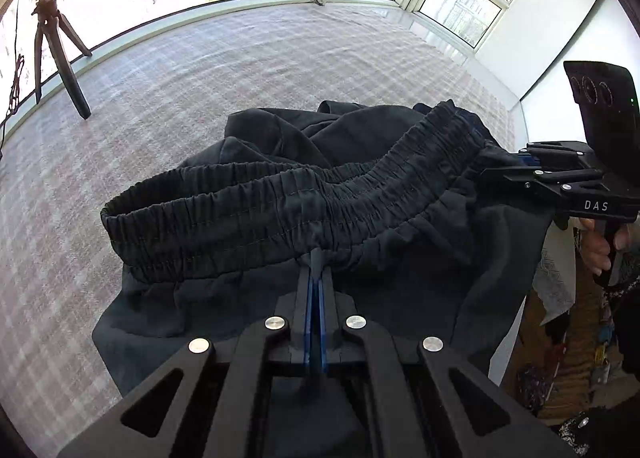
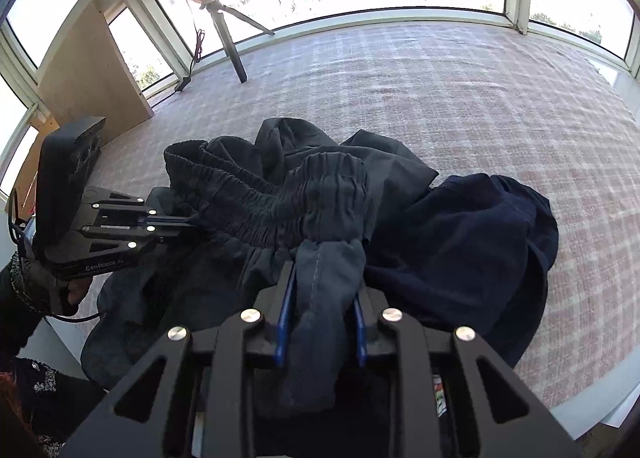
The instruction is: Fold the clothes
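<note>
Two dark garments point(image 2: 304, 194) point(image 2: 472, 250), one table point(image 2: 440, 78)

Both grippers are matte black with blue finger pads and round silver screws: the right gripper point(image 1: 516, 160) reads "DAS", the left gripper point(image 2: 192, 224) "GenRobot.AI". A black cable point(image 2: 76, 316) loops under the left one, by a dark patterned sleeve point(image 2: 20, 290).

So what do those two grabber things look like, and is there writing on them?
Both are black, angular frames with round silver bolts and thin blue-edged fingers. The right gripper has white letters "DAS" on its side and a flat black block with round lenses on top. The left gripper reads "GenRobot.AI", with a black cable looping behind it. The hand gripping it wears a dark, sparkly-cuffed sleeve.
</note>
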